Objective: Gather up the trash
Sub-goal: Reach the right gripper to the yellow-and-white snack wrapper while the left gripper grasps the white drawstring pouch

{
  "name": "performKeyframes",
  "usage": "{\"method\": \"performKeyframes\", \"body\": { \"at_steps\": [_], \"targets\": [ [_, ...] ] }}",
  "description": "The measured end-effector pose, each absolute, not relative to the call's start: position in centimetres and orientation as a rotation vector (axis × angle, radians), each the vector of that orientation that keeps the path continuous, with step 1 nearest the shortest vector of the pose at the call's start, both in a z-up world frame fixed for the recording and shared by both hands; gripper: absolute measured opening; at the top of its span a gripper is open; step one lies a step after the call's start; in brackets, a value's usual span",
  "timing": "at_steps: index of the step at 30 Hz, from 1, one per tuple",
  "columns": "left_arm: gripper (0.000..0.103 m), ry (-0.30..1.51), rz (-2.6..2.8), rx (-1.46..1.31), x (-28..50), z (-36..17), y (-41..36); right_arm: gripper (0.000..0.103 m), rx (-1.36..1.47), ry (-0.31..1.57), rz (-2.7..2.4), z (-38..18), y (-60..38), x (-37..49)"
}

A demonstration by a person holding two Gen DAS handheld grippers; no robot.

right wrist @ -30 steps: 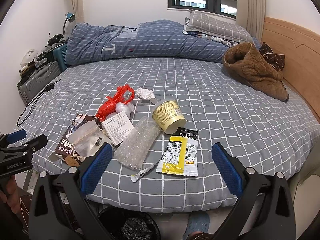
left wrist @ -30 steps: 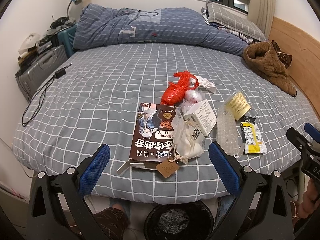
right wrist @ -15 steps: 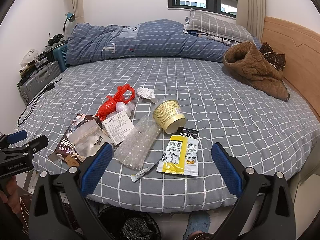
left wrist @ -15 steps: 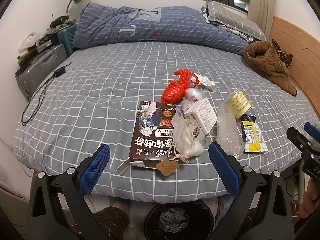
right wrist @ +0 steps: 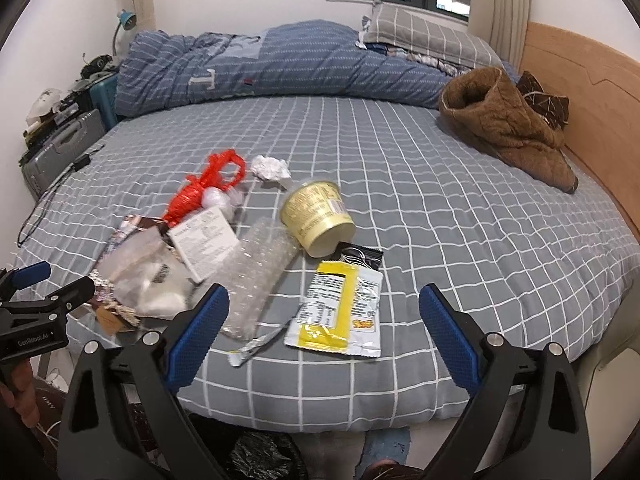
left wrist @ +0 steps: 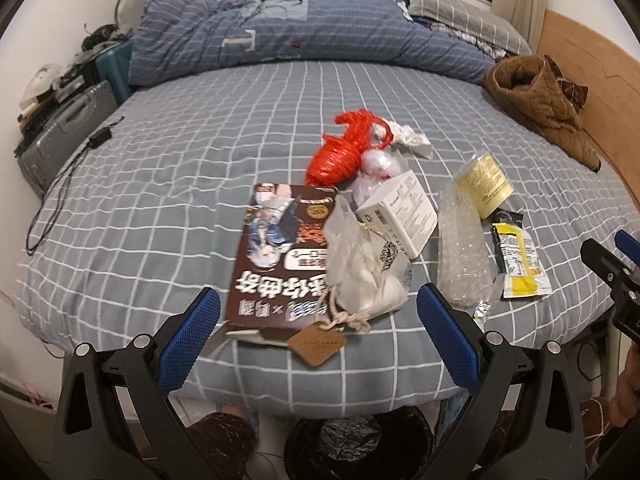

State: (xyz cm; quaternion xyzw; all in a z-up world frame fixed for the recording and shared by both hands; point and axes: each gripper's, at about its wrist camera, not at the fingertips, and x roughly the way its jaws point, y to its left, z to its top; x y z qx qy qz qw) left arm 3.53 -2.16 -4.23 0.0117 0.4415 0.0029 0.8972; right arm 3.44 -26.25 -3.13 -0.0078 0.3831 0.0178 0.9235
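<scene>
At the far left, beside the bed [left wrist: 160, 184], a grey suitcase [left wrist: 60, 136] stands against the wall, and a black cable [left wrist: 60, 184] trails across the checked sheet. The left gripper [left wrist: 318, 330] hovers over the near edge of the mattress with its blue-padded fingers [left wrist: 188, 344] spread wide and nothing between them; just ahead of it lies a brown printed package [left wrist: 276, 256], with a white drawstring pouch [left wrist: 360, 276] resting partly on it. Behind these sits a knotted red plastic bag [left wrist: 344, 152], touching a small white box [left wrist: 404, 216] (its printed face tilted up), and a crumpled tissue [right wrist: 270, 168] lies a little farther back. To the right comes a strip of bubble wrap [right wrist: 260, 272], then a yellow paper cup [right wrist: 316, 216] tipped on its side, touching a yellow snack wrapper [right wrist: 340, 308] near the bed's edge. The right gripper [right wrist: 324, 332] hangs over that wrapper, fingers likewise wide apart and empty. On the floor below the bed's edge, a bin lined with a black bag [left wrist: 360, 448] sits between the two grippers. At the far right, a brown quilted jacket [right wrist: 508, 128] lies heaped against the wooden headboard [right wrist: 592, 92].
</scene>
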Motion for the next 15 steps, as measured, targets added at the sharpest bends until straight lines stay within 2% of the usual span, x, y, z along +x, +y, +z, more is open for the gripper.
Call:
{"method": "performKeyframes", "body": {
  "at_steps": [5, 15],
  "targets": [
    [0.095, 0.952, -0.012, 0.030, 5.6, -6.3, -3.5, 0.090, -0.016, 0.831, 0.012, -5.4, -27.3, 5.3],
    [0.091, 0.989, -0.059, 0.043, 8.6, -8.8, -6.5, 0.079, -0.031, 0.940, 0.007, -9.8, -27.3, 8.9]
  ]
}}
